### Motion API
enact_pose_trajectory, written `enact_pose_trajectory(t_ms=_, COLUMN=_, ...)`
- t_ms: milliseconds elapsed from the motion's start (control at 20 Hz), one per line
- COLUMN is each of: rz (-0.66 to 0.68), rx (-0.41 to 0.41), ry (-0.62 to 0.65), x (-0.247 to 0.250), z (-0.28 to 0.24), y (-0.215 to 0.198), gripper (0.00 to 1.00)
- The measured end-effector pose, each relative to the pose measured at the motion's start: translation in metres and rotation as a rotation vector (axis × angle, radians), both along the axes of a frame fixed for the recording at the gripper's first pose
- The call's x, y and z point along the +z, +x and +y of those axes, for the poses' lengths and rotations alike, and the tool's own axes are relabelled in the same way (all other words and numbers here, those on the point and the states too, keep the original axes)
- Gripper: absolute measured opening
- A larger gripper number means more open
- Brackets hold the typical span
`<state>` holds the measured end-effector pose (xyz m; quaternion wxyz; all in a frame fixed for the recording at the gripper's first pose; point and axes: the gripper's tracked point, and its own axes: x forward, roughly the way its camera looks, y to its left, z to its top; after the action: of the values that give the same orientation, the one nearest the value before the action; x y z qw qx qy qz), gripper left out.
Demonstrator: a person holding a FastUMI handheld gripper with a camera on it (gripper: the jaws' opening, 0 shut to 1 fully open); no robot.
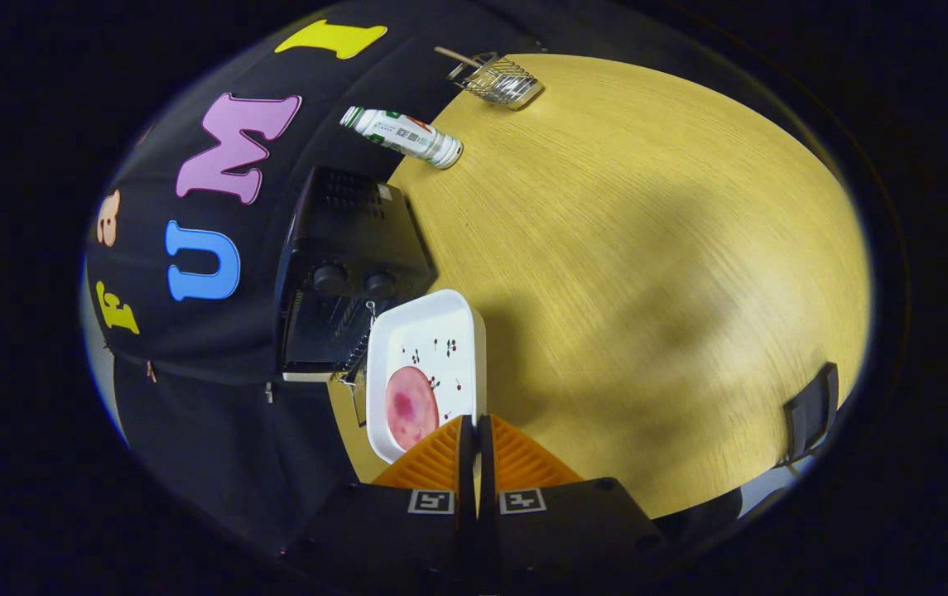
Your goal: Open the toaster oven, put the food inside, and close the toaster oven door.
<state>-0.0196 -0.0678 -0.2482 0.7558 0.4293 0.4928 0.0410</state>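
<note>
We see the gripper (476, 434) at lower centre, its two orange fingers (432, 459) nearly together, only a thin gap between them. The near rim of a white tray (432, 331) sits in that gap, so the claw is narrow and clamped on the tray's edge.

The tray extends from the fingertips up toward frame centre, raised above the table. It holds one round pink slice of food (411, 406), lying flat in the tray's lower left part, just ahead of the left finger. Small dark red marks dot the tray floor above the slice; we cannot tell whether they are print or crumbs.

The black oven (341, 273) stands left of centre on the table (647, 248), two knobs facing us. Its door (353, 360) looks dropped open, touching or just behind the tray's left edge.

Upper centre: a white bottle (401, 136) on its side. Further up, a wire rack (497, 80); contents not discernible.
</note>
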Motion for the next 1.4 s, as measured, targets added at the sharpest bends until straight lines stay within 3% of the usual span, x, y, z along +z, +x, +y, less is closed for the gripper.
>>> enact_pose_trajectory(t_ms=300, rz=-0.032, rx=-0.009, ry=0.059, x=0.023, z=0.052, y=-0.020, gripper=0.05)
enact_pose_trajectory(t_ms=700, rz=-0.070, rx=-0.022, ry=0.073, x=0.040, z=0.120, y=-0.010, gripper=0.05)
enact_pose_trajectory(t_ms=1150, rz=-0.073, rx=-0.067, ry=0.038, x=0.013, z=0.180, y=0.050, gripper=0.05)
enact_pose_trajectory(t_ms=1400, rz=-0.093, rx=-0.180, ry=0.054, x=0.001, z=0.203, y=0.098, gripper=0.05)
